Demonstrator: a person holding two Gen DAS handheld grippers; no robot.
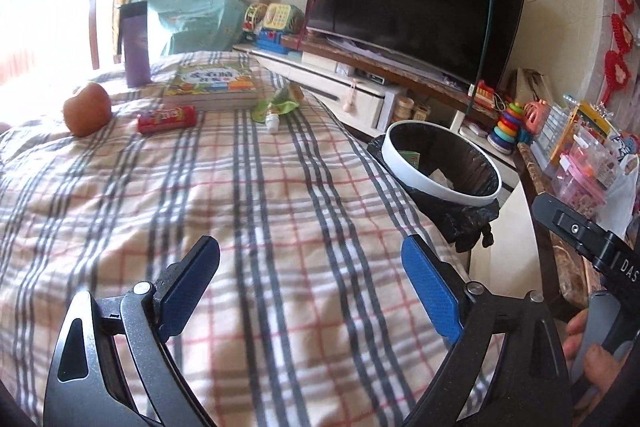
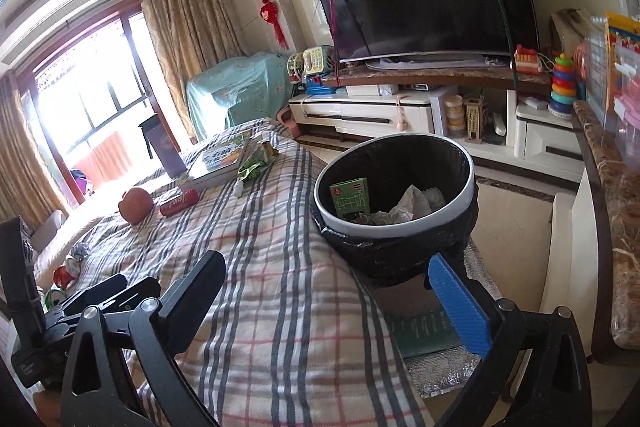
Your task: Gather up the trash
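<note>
A white-rimmed trash bin [image 1: 440, 163] [image 2: 394, 187] with a black liner stands off the right edge of the plaid-covered table [image 1: 260, 195] [image 2: 272, 267]. It holds a green milk carton [image 2: 350, 199] and crumpled paper [image 2: 412, 205]. On the far end of the table lie a green crumpled wrapper [image 1: 278, 103] [image 2: 256, 163] and a small white bottle [image 1: 272, 123] [image 2: 239, 189]. My left gripper [image 1: 310, 259] is open and empty over the near cloth. My right gripper [image 2: 326, 277] is open and empty, just short of the bin.
On the far table: an apple [image 1: 87, 109] [image 2: 137, 205], a red candy tube [image 1: 166, 119] [image 2: 180, 202], a book stack [image 1: 212, 87] [image 2: 224, 159] and a purple tumbler [image 1: 136, 45] [image 2: 164, 147]. A TV stand [image 1: 360, 83] and a marble counter [image 2: 616, 211] stand beyond and right.
</note>
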